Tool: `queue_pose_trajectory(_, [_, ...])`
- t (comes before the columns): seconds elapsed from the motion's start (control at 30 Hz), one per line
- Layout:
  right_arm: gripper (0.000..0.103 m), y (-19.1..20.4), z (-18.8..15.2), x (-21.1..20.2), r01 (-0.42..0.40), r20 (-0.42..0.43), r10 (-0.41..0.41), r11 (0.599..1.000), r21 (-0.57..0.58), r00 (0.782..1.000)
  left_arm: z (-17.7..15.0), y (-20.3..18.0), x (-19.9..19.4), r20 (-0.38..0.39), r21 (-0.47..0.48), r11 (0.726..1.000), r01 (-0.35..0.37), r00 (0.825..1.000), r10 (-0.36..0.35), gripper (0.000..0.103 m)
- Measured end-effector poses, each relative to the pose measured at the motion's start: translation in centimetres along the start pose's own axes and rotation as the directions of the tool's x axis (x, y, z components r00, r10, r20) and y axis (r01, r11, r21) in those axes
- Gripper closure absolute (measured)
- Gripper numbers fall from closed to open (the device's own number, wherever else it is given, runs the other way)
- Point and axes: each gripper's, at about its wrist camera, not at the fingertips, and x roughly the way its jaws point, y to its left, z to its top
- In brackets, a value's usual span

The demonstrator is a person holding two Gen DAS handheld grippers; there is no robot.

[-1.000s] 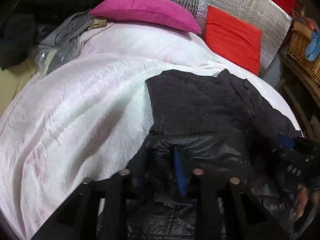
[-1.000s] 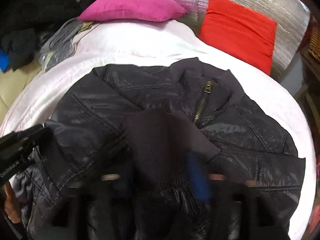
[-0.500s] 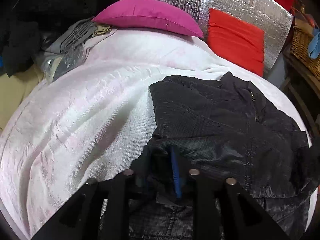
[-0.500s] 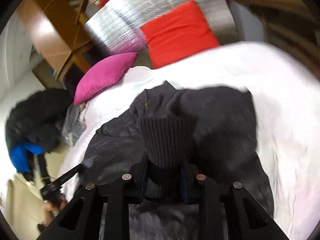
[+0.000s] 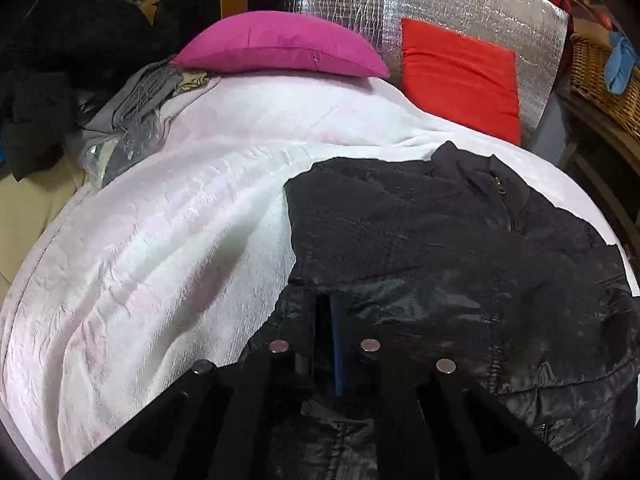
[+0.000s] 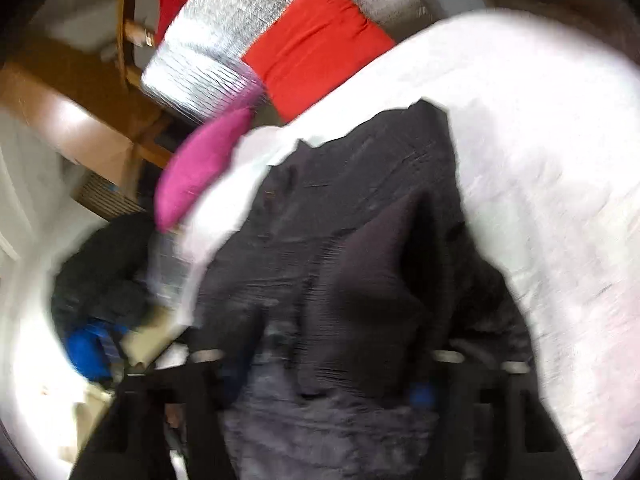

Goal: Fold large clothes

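A black quilted jacket lies on a white blanket on a bed, collar and zipper toward the far right. My left gripper is shut on the jacket's near left edge, the fabric bunched between its fingers. In the right wrist view, which is blurred and tilted, the jacket fills the middle, with its ribbed knit cuff just ahead of my right gripper. The right fingers stand wide apart with the cuff and sleeve lying between them.
A magenta pillow and a red cushion lean on a silver quilted headboard at the back. Grey and dark clothes pile at the left edge. A wicker basket stands at the far right.
My right gripper has opened and let go of the knit cuff while swinging and tilting fast to the right. My left gripper has stayed shut on the jacket and drawn back slightly.
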Motion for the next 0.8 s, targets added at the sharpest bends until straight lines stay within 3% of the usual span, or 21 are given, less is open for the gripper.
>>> queue_pose_trajectory(0.13, [0.089,2.9,0.7,-0.8,0.113,0.081,-0.103,0.986,-0.122,0.991,0.5,0.0,-1.1,0.053,-0.003,1.000,-0.018,0.998,0.018,0.103])
queue_pose_trajectory(0.27, [0.090,5.2,2.4,-2.1,0.081,0.217,-0.035,0.975,-0.208,0.976,1.2,0.3,-2.5,0.136,0.003,0.995,-0.102,0.986,0.101,0.103])
queue_pose_trajectory(0.37, [0.090,5.0,3.8,-1.2,0.082,0.269,-0.025,0.976,-0.200,0.963,1.3,0.7,-2.2,0.130,0.006,0.993,-0.114,0.985,0.112,0.103])
queue_pose_trajectory(0.43, [0.090,3.0,4.5,0.4,0.126,0.258,-0.086,0.982,-0.144,0.962,1.2,1.1,-1.6,0.109,0.010,0.992,-0.123,0.987,0.121,0.103])
queue_pose_trajectory(0.53, [0.090,-1.9,4.6,3.7,0.200,0.135,-0.195,0.980,-0.024,0.972,1.1,1.0,-1.2,0.094,0.028,0.992,-0.121,0.989,0.117,0.103])
queue_pose_trajectory(0.6, [0.087,-3.1,4.6,4.6,0.191,0.077,-0.190,0.982,0.001,0.979,0.9,0.9,-1.3,0.090,0.036,0.993,-0.114,0.990,0.111,0.103])
queue_pose_trajectory(0.73, [0.081,-2.2,4.6,3.1,0.178,0.048,-0.179,0.984,0.027,0.983,1.0,0.1,-1.8,0.076,0.023,0.998,-0.062,0.995,0.061,0.103])
queue_pose_trajectory(0.77, [0.076,-2.2,4.6,2.7,0.178,0.044,-0.180,0.983,0.034,0.983,1.0,-0.3,-2.1,0.081,0.031,0.998,-0.048,0.996,0.045,0.098])
queue_pose_trajectory(0.8, [0.070,-2.1,4.7,2.3,0.187,0.049,-0.188,0.982,0.036,0.981,0.9,-0.8,-2.4,0.089,0.047,0.998,-0.039,0.995,0.035,0.084])
